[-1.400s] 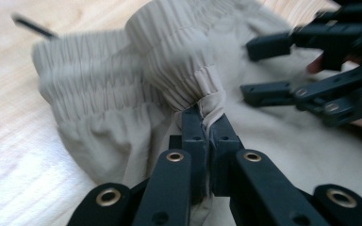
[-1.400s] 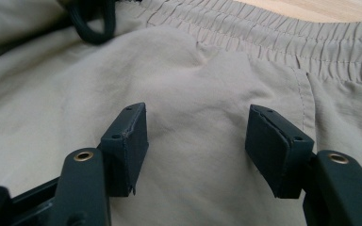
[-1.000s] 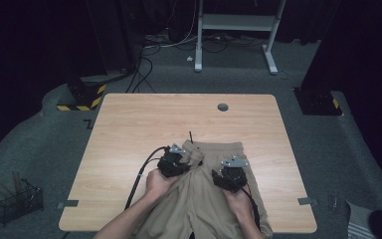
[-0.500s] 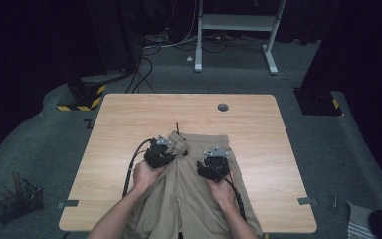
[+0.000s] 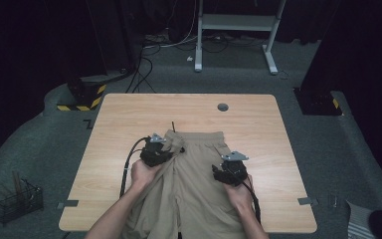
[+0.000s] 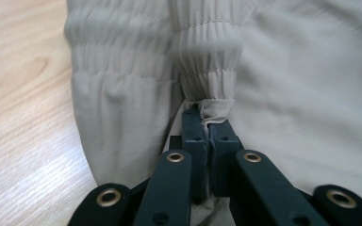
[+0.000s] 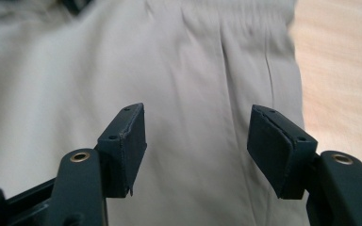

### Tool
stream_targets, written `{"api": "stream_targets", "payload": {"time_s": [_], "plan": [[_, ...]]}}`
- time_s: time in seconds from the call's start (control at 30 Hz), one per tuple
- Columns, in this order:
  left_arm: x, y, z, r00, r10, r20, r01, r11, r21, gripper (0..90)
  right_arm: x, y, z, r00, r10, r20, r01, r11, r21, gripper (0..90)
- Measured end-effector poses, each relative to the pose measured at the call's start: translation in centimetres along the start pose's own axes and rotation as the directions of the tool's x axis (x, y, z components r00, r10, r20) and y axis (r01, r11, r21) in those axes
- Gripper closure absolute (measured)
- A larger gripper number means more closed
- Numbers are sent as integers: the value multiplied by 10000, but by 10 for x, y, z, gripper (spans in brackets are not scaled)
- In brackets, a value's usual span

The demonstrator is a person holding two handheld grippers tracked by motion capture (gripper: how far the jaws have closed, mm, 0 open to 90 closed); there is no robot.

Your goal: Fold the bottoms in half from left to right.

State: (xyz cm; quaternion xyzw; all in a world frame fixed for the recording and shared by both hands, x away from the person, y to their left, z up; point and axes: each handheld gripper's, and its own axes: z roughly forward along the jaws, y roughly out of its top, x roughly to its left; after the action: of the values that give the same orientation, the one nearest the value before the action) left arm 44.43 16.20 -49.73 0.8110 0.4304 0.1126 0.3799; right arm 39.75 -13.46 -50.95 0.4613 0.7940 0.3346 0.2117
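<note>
Shorts (image 5: 194, 184) lie flat on the table (image 5: 258, 119), near its front edge. Left gripper (image 6: 209, 129) pinches a fold of their waistband; right gripper (image 7: 195, 141) hovers over the fabric, jaws apart, holding nothing.

Left gripper (image 5: 155, 153): black body, grey three-cornered plate on top, black cable looping off toward 7 o'clock. Right gripper (image 5: 231, 170): same black build, grey plate at 12 o'clock edge, black cable trailing toward 5 o'clock along forearm. Jaws: flat black link arms, brass-ringed rivets, small dark screws, dark blue-grey rectangular pads (image 7: 128, 141). Forearms bare, no sleeves, no gloves.
</note>
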Motion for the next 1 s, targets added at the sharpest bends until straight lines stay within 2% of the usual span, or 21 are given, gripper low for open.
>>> {"api": "stream_targets", "payload": {"time_s": [0.07,0.13,0.23,0.33,0.57,0.8,0.9,1.0], "plan": [[-3,3,-5,9997,-115,204,120,9996,-252,879,-4,-6,5,9999,-133,-56,135,9987,491,351],[-6,8,-10,9996,-33,297,45,9992,-402,879,-7,-9,6,9997,92,-242,-85,9996,284,350],[-12,16,-17,9988,91,475,-58,9975,-702,879,-5,-12,7,9997,113,-220,-113,9999,-20,349],[-19,24,-22,9973,160,712,-91,9953,-960,879,-5,-12,7,9997,109,-202,-110,9999,-21,348],[-30,37,-19,9927,91,1203,53,9929,-1185,879,-2,-12,8,9999,87,-125,-87,9999,-51,348],[-50,55,-15,9833,344,1790,-73,9887,-1500,879,-2,-12,7,9999,100,-101,-101,9999,-45,348],[-55,60,-12,9812,408,1886,-114,9880,-1540,879,-2,-12,7,9999,98,-96,-98,9999,-43,347],[-60,65,-8,9774,331,2087,25,9858,-1678,878,-2,-12,7,9999,102,-73,-102,9999,-52,347]]}}
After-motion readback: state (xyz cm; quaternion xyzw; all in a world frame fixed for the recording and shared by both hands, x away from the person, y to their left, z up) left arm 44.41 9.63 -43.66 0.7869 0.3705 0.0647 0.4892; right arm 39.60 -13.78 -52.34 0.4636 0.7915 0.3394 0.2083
